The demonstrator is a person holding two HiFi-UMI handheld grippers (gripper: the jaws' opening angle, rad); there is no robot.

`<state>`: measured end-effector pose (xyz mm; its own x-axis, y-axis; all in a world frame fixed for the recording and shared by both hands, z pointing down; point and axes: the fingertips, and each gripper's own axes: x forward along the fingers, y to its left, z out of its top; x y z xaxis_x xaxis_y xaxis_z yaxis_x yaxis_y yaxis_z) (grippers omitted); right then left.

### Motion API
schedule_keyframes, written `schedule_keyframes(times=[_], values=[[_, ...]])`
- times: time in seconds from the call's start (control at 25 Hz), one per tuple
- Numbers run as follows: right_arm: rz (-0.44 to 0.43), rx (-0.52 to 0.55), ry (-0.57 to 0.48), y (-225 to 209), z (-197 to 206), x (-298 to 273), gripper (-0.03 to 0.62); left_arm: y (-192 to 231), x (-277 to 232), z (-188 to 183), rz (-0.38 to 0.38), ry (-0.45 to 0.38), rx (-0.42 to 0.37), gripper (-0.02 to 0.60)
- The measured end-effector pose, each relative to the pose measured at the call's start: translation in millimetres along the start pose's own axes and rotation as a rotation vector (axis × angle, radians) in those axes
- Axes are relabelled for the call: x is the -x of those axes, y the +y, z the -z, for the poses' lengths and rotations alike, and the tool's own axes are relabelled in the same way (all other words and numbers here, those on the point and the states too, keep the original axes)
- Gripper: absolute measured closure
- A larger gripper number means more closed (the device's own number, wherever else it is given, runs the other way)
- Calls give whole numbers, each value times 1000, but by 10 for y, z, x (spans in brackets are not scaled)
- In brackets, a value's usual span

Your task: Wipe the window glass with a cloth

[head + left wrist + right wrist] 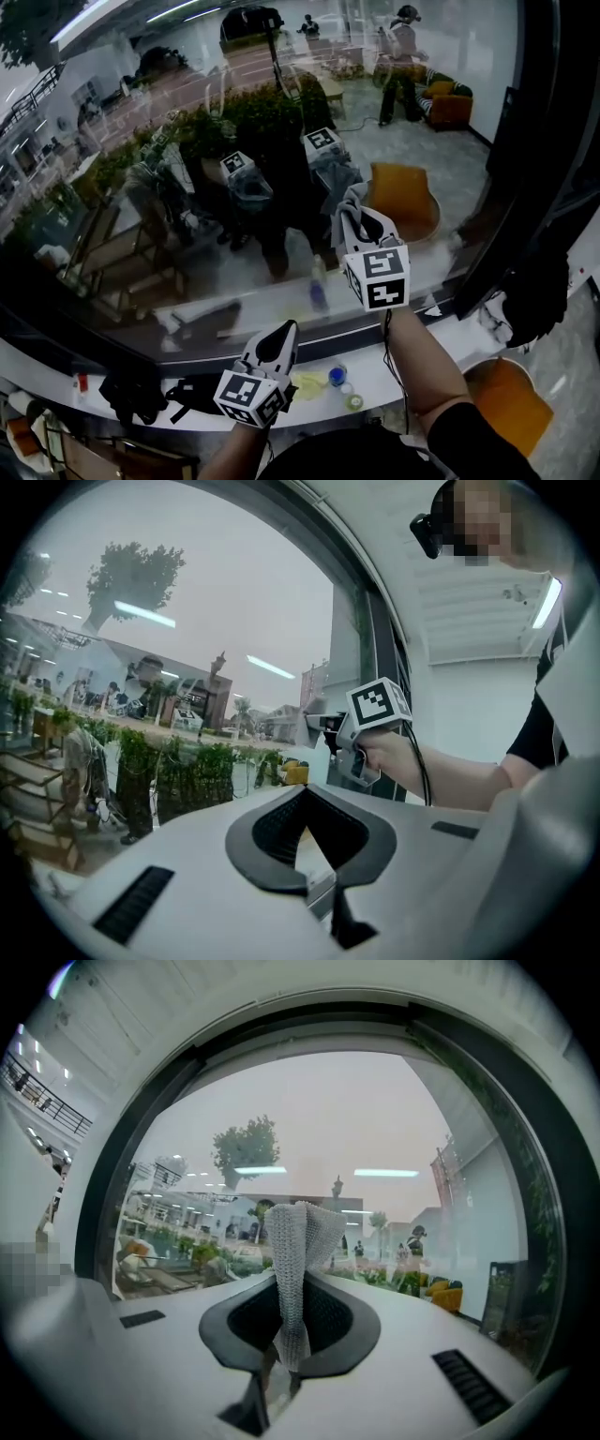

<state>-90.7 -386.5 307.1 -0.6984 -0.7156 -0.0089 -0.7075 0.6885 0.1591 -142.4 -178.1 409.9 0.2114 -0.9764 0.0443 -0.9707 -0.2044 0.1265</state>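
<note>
Right jaws: the right gripper [297, 1283] is clamping its jaws on a grey knitted cloth [294, 1241], which is standing up out of them in a fold.
Left jaws: the left gripper [305, 797] is keeping its jaws together, with nothing between them.
Cloth and glass: the cloth is pointing at the window glass [187, 187] and sitting very close to it; whether it is touching cannot be told.
Left gripper's place: it is hanging lower than the right one, over the white sill [84, 370], well apart from the cloth.
Edges: a dark window frame [530, 178] is running down just to the right of the right gripper, and the sill is closing the pane off below.
Open room: the glass is stretching wide to the left and upward from the cloth.
Sill: a blue-capped bottle [337, 375] and a yellowish rag [309, 382] are lying just beside the left gripper.
</note>
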Motion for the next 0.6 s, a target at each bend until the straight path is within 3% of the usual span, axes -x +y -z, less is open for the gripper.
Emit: schedule_keyframes(times=[0.28,0.6], values=[[55,-19,14,-730,280,171,542,-395,-436,121,42,29,-12,575],[93,-6,44,-1938,621,443,542,-1190,-1316,248,78,29,-2,575]])
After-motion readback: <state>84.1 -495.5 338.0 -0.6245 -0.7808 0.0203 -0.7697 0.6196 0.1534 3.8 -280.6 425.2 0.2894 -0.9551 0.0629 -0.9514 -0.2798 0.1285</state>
